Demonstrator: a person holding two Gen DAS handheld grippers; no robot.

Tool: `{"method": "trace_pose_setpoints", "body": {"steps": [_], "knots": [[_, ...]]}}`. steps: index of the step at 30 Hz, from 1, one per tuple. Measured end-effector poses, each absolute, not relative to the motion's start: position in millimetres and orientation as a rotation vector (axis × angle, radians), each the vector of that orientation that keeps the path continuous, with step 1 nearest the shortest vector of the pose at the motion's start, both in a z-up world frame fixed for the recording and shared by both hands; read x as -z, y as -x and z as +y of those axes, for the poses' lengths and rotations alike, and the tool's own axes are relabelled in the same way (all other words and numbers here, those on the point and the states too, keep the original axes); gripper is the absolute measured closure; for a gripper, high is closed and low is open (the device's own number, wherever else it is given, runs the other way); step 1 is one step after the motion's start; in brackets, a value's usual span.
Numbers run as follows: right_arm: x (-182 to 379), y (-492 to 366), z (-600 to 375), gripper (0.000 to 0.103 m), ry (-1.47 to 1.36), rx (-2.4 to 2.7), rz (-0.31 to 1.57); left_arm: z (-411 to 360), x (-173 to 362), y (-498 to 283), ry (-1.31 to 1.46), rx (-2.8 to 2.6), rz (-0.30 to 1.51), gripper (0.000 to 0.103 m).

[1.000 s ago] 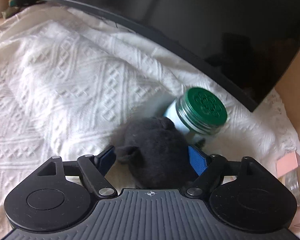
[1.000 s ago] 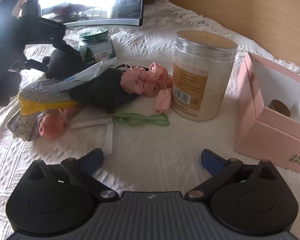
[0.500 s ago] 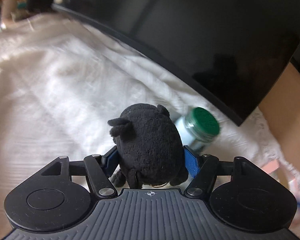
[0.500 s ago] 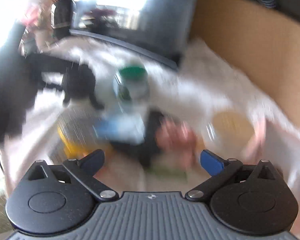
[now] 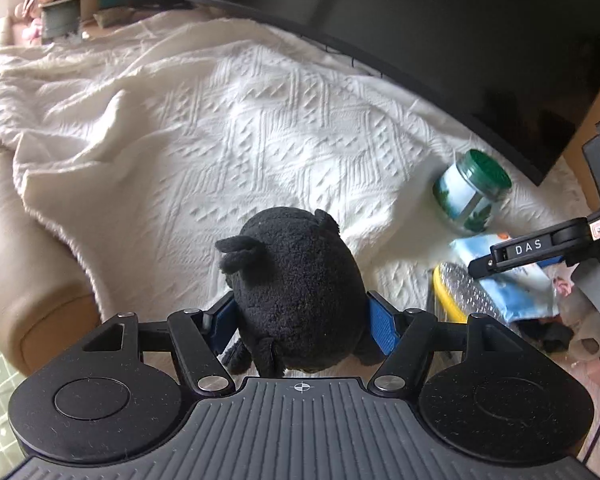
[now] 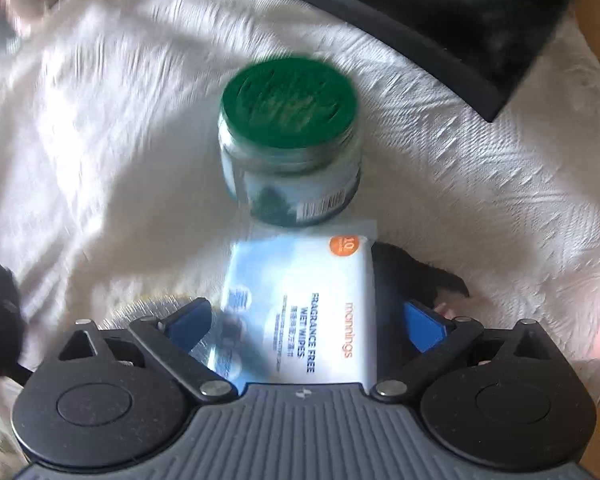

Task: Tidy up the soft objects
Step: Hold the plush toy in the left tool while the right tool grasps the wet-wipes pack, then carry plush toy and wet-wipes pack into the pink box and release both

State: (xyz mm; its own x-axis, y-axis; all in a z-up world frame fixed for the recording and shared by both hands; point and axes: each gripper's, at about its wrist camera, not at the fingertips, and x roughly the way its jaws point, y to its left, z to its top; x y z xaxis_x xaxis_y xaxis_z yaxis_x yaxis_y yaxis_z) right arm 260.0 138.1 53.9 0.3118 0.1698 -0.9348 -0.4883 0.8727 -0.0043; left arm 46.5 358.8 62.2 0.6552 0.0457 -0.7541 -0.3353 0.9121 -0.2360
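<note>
- A white blanket [image 5: 204, 128] is covering the surface, with a dark screen [image 5: 440, 28] lying along its far edge.
- The left gripper [image 5: 300, 320] is clamping a black plush [image 5: 296, 288] between its blue fingers [image 5: 383, 330], holding it above the blanket.
- The right gripper [image 6: 306, 322] is standing wide; its fingers, having just been closing a little, are flanking a wipes pack [image 6: 304, 304] without pressing it.
- A green-lidded jar [image 6: 290, 140] is standing just beyond the pack.

black plush [image 5: 296, 300] lifted off blanket, right gripper [image 6: 306, 320] now over wipes pack [image 6: 304, 312], jaws narrowing
</note>
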Motion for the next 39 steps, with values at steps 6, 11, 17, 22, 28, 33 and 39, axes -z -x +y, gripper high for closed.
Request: {"method": "trace_pose_setpoints", "body": {"steps": [6, 11, 17, 22, 28, 33, 39], "knots": [[-96.4, -227.6, 133.8, 0.029, 0.364, -0.552, 1.057, 342.4, -75.3, -51.1, 0.332, -0.196, 0.820, 0.031], [-134.6, -216.4, 109.6, 0.029, 0.266, -0.603, 1.020, 328.3, -88.2, -65.3, 0.323, -0.158, 0.802, 0.031], [-189.3, -209.4, 44.9, 0.029, 0.109, -0.584, 0.922, 308.2, -120.5, -89.0, 0.336, -0.062, 0.729, 0.031], [-223.8, -199.4, -20.8, 0.029, 0.015, -0.512, 0.829, 265.6, -154.8, -123.5, 0.345, 0.101, 0.674, 0.031], [-233.8, -177.4, -110.6, 0.029, -0.032, -0.296, 0.720, 162.0, -179.1, -174.4, 0.266, 0.355, 0.689, 0.031], [-233.7, -152.8, -184.5, 0.029, -0.050, -0.057, 0.623, 66.3, -196.5, -199.0, 0.169, 0.558, 0.681, 0.031], [-226.3, -131.6, -243.5, 0.029, -0.072, 0.140, 0.574, -28.4, -199.2, -214.8, 0.116, 0.740, 0.702, 0.031]]}}
